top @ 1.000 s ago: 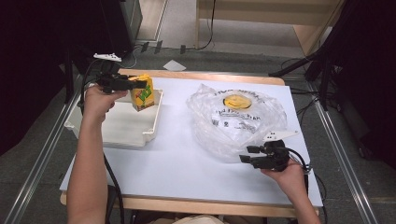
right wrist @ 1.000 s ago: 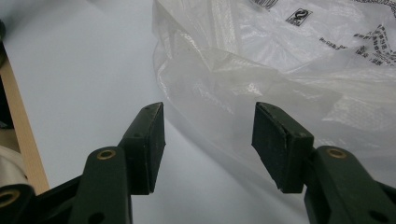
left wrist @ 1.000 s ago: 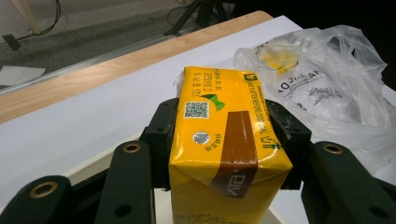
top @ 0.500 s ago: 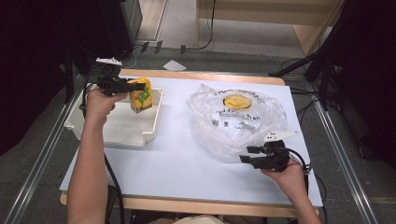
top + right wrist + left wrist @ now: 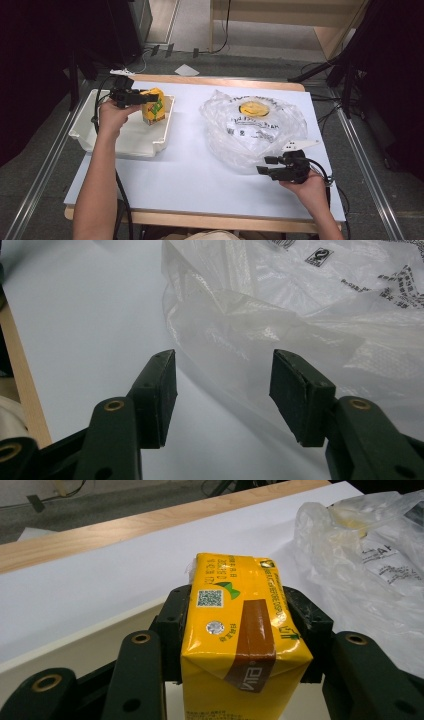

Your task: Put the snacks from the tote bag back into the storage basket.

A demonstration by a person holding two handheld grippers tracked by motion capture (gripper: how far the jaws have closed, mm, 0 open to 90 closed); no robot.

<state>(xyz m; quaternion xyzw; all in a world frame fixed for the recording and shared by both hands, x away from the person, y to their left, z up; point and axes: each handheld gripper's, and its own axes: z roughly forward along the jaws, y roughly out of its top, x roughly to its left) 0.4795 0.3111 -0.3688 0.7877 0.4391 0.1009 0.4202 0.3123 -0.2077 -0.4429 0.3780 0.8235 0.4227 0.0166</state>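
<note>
A yellow drink carton (image 5: 154, 106) with brown and green print stands upright inside the white tray (image 5: 95, 136) at the table's left. My left gripper (image 5: 145, 98) is shut on the carton (image 5: 239, 640), its black jaws pressed against both sides near the top. Over at the right lies a crumpled clear plastic bag (image 5: 252, 127) with a yellow item inside. My right gripper (image 5: 264, 165) hovers at the bag's near edge, open, with nothing between its jaws (image 5: 222, 390); the bag (image 5: 310, 320) lies just beyond them.
The white table top (image 5: 190, 175) has a wooden strip along its far edge (image 5: 220, 81). Cables trail from both grippers off the near side. Dark equipment and metal rails flank the table on both sides.
My left gripper has come down with the carton into the tray. The right gripper has stayed where it was.
</note>
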